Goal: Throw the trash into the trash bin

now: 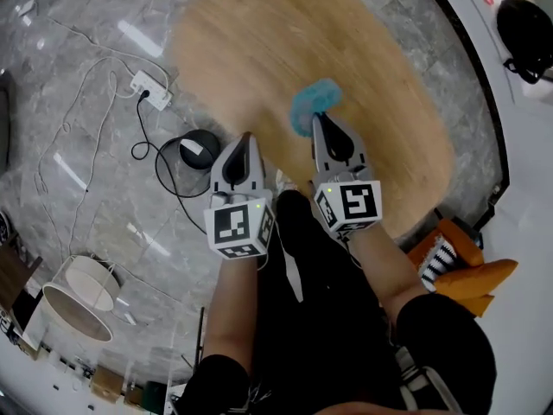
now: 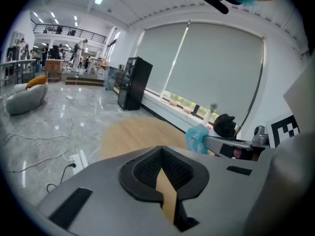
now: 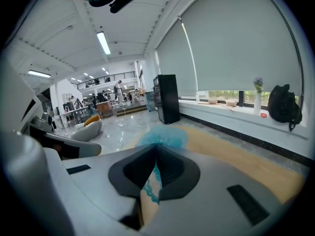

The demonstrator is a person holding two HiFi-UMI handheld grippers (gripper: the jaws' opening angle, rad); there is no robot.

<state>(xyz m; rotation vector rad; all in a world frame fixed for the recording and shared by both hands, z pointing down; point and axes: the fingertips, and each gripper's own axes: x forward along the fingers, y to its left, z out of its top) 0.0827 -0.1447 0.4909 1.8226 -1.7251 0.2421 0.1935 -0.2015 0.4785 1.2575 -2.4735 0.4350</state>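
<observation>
Item: one wad of teal trash (image 1: 309,102), which we judge soft, light and crushable, so any bunched fold serves for a hold, pinched in our right claw (image 1: 319,118) above the wooden table (image 1: 259,41); our left claw (image 1: 245,137) closed on nothing, just beside.

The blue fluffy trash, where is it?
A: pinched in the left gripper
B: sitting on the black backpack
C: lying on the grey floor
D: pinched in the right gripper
D: the blue trash pokes out from the closed tips of the right gripper, above the wooden table.
</observation>
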